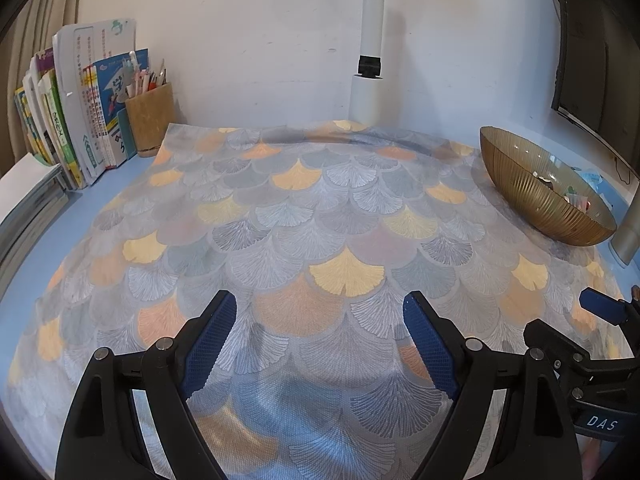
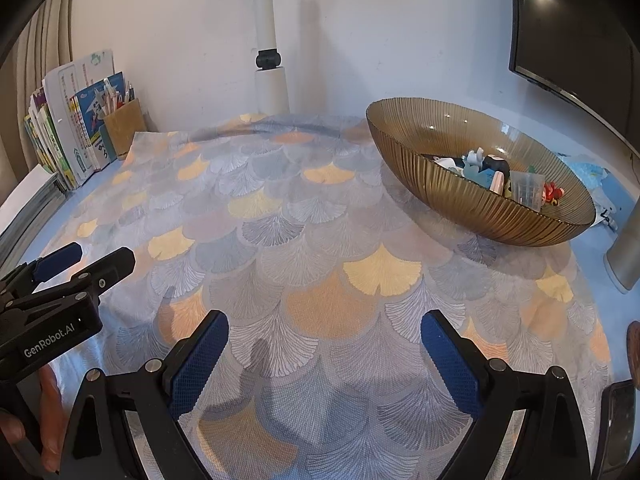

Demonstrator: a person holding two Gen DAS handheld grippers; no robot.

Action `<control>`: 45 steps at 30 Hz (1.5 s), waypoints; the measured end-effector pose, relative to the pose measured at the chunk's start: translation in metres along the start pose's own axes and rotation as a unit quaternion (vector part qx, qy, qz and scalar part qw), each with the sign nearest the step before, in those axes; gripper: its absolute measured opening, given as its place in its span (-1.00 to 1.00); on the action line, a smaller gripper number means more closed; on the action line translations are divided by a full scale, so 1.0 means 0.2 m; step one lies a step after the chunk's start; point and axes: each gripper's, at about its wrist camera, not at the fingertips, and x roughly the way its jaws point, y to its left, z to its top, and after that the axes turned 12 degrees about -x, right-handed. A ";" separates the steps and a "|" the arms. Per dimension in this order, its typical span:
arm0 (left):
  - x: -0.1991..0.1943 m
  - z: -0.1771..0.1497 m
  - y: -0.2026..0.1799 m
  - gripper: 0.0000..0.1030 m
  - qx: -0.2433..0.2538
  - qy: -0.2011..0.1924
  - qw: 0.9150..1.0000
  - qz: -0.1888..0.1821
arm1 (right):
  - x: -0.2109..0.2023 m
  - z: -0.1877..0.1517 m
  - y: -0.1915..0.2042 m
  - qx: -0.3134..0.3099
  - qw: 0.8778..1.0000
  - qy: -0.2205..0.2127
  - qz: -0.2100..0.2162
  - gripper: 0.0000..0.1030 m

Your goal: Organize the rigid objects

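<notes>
Left wrist view
Left tongs (image 1: 320, 356): black plastic arms with blue cross-hatched rubber pads, spread wide, nothing between them, above the cloth.
Cloth (image 1: 304, 216): woven fabric printed with fan-shaped ginkgo leaves in grey, yellow and orange, spread over the pale blue surface (image 1: 44, 236), slightly rumpled at the far edge.
Bowl (image 1: 536, 188): amber, ribbed, translucent glass bowl, round and shallow, at the far right on the cloth's edge; small items inside are only partly visible.
Books (image 1: 80, 120): upright row of glossy paperbacks at the far left.
Pen cup (image 1: 150, 118): tan cylindrical cup full of pens, just beside the books.
Pole (image 1: 370, 60): white round pole with a black clamp, against the wall.
Right tongs (image 1: 612, 320): black frame and one blue pad showing at the right edge.

Right wrist view
Right tongs (image 2: 324, 364): same black arms and blue textured pads, spread wide and empty over the cloth.
Small rigid toys (image 2: 496, 176): a cluster of plastic figures and a clear ribbed cup lying inside the amber bowl, at the upper right.
Hand (image 2: 44, 412): fingers wrapped around the left tongs' black grip, at the lower left.
Monitor (image 2: 580, 32): dark glossy screen at the upper right.
</notes>
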 end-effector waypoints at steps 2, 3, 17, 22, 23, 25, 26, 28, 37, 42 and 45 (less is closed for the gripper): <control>0.00 0.00 0.00 0.64 -0.001 0.000 1.000 0.001 | 0.00 0.00 0.00 0.001 1.000 0.000 0.000 0.88; 0.00 0.00 0.00 0.64 -0.001 0.000 1.000 0.001 | 0.00 0.00 0.00 0.000 1.000 0.000 0.000 0.88; 0.01 0.00 0.00 0.64 -0.002 0.003 1.000 0.002 | 0.01 0.00 0.00 0.000 1.000 0.006 0.004 0.88; 0.01 0.00 0.00 0.64 -0.001 0.005 1.000 0.003 | 0.01 0.00 0.01 0.001 1.000 0.007 0.004 0.88; 0.01 0.00 0.00 0.64 -0.001 0.005 1.000 0.004 | 0.01 0.00 0.01 0.001 1.000 0.007 0.004 0.88; 0.01 0.00 -0.01 0.64 -0.001 0.005 1.000 0.005 | 0.01 0.00 0.01 0.001 1.000 0.008 0.005 0.88; 0.01 0.00 -0.01 0.64 -0.002 0.005 1.000 0.005 | 0.01 0.00 0.01 0.001 1.000 0.008 0.005 0.88; 0.01 0.00 -0.01 0.64 -0.002 0.005 1.000 0.005 | 0.02 0.00 0.01 0.000 1.000 0.009 0.005 0.88; 0.01 0.00 -0.01 0.64 -0.002 0.006 1.000 0.007 | 0.02 -0.01 0.01 0.000 1.000 0.010 0.004 0.88; 0.02 0.00 -0.01 0.65 0.000 0.007 1.000 0.009 | 0.02 0.00 0.01 -0.001 1.000 0.010 0.004 0.88; 0.02 0.00 -0.01 0.65 0.001 0.007 1.000 0.012 | 0.02 0.00 0.01 -0.001 1.000 0.010 0.004 0.88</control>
